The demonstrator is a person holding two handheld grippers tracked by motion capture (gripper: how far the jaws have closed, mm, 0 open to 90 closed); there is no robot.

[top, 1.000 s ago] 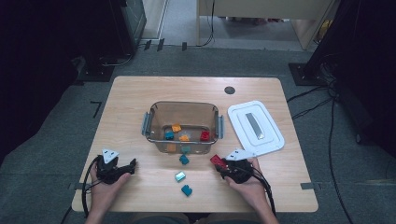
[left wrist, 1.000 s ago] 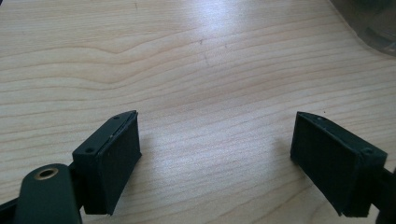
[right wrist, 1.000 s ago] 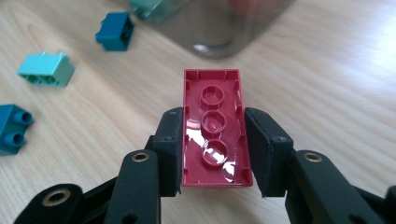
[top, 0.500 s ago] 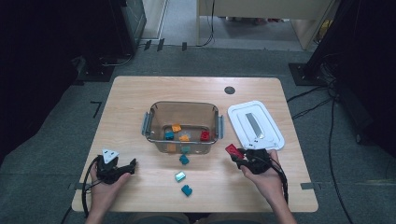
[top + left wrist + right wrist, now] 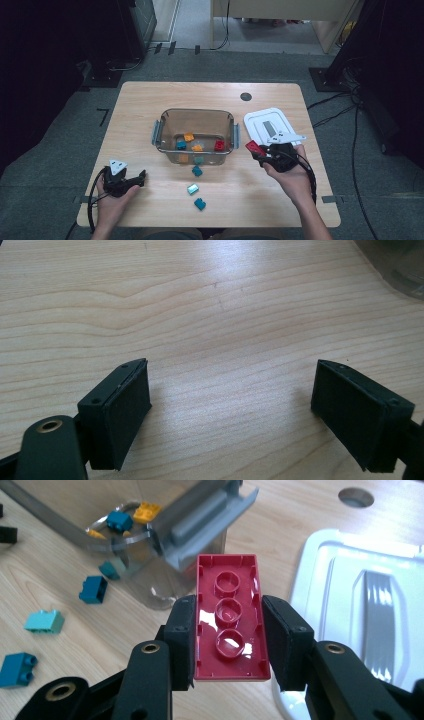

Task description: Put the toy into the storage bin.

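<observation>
A pale wooden table (image 5: 150,100) stands on grey carpet with dark equipment around it. Above the table's right side, the right gripper (image 5: 261,152) has its jaws clamped on the long sides of a red brick (image 5: 231,616), hollow underside facing the camera; in the high view the brick sits just beside the right end of the clear plastic bin (image 5: 196,116), apparently lifted off the table, though height is hard to judge. Close behind the gripper lies the white lid (image 5: 262,120). Inside the bin lie yellow, blue and red bricks. In front of the bin three loose teal and blue bricks (image 5: 193,188) rest on the wood. At the table's left the left gripper (image 5: 231,407) holds nothing, jaws spread wide over bare wood.
</observation>
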